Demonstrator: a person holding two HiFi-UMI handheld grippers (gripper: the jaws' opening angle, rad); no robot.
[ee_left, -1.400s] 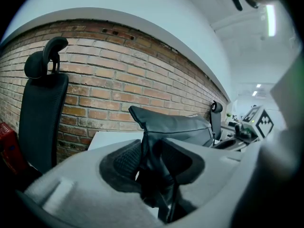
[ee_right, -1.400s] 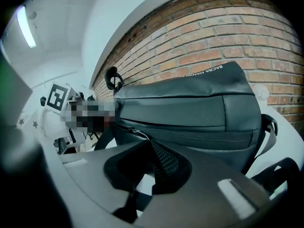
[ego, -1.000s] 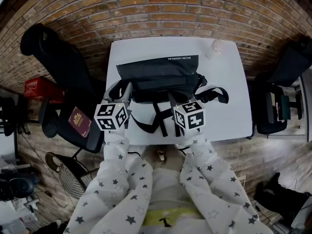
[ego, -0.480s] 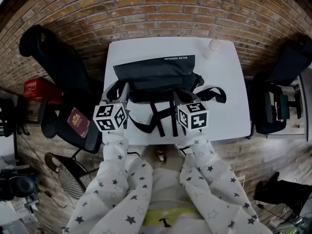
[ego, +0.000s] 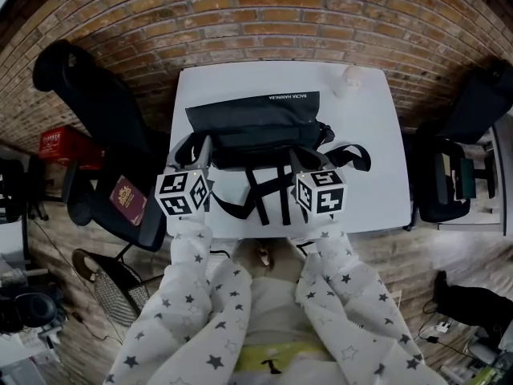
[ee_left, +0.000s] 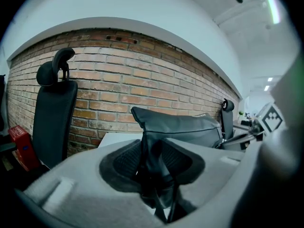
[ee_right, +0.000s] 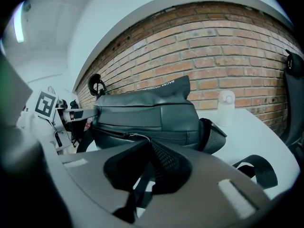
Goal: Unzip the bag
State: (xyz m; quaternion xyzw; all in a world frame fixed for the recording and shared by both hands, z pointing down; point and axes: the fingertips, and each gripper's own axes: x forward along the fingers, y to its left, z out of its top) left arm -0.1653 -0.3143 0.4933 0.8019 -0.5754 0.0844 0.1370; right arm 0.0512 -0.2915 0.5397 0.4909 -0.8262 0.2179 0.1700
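A black bag (ego: 252, 119) lies on the white table (ego: 377, 135), its straps (ego: 268, 192) trailing toward the near edge. My left gripper (ego: 205, 146) is at the bag's left end; in the left gripper view its pads (ee_left: 124, 159) are shut on a fold of the black bag (ee_left: 185, 127). My right gripper (ego: 296, 160) is at the bag's front, right of the middle. In the right gripper view the zipper pull (ee_right: 128, 136) runs from the bag (ee_right: 147, 110) into my shut right gripper (ee_right: 145, 153).
A small white bottle (ego: 351, 77) stands at the table's far right corner, also in the right gripper view (ee_right: 227, 106). Black office chairs flank the table at left (ego: 88, 95) and right (ego: 473, 107). A maroon booklet (ego: 128, 200) lies on the left chair. A brick wall runs behind.
My right gripper has slid a little to the right along the bag's front, holding the zipper pull. The left gripper has stayed put on the bag's end.
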